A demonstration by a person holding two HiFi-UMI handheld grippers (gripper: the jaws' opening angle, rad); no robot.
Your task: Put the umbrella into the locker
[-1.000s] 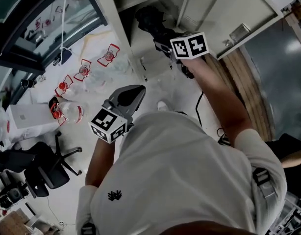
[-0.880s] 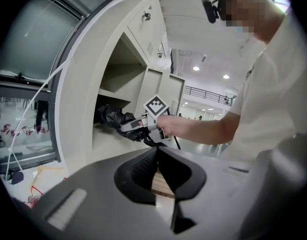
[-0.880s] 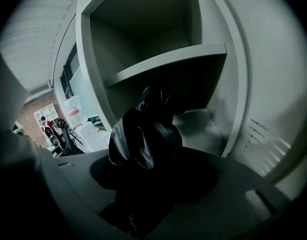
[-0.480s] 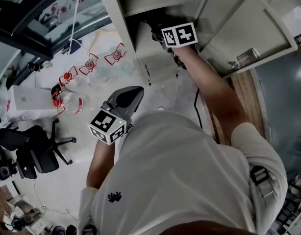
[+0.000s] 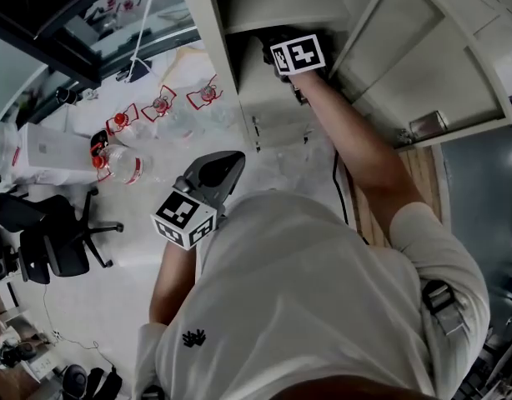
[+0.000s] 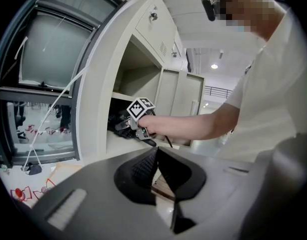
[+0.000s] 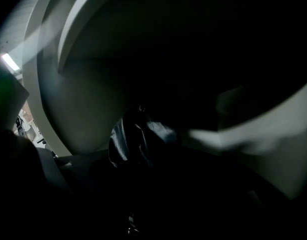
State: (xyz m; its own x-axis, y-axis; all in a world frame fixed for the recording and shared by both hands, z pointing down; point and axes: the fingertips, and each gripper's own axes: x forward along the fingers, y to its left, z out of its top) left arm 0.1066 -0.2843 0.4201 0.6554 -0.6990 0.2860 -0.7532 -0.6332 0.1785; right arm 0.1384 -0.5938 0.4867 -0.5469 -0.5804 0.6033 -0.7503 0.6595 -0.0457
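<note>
**Head view:** We look down over a person in a white shirt (image 5: 323,307) who stands at an open locker (image 5: 208,48). The locker's door (image 5: 431,65) is swung out to the right. The right arm stretches forward, and the right hand-held gripper (image 5: 273,48) is inside a compartment, with its marker cube at the mouth of the opening. The left hand-held gripper (image 5: 229,161) hangs low beside the person's chest, above the floor and well apart from the locker. An office chair (image 5: 56,244) stands at the far left.

**Left gripper view:** We see this hand-held gripper's two jaws meeting at their tips, drawn narrow, with nothing between them. Beyond them, the right arm reaches into the compartment. There the umbrella (image 6: 117,122) shows as a black bundle at the front end of the right hand-held gripper. It is inside the opening and low over the compartment's floor. We cannot tell whether it touches that floor. A window (image 6: 53,49) fills the left side.

**Right gripper view:** Nearly everything here is dark. The umbrella's folded black cloth sits in the middle, straight ahead between the jaws. The jaws stand wide and hold the bundle. The pale inner walls of the compartment curve around behind it.
</note>
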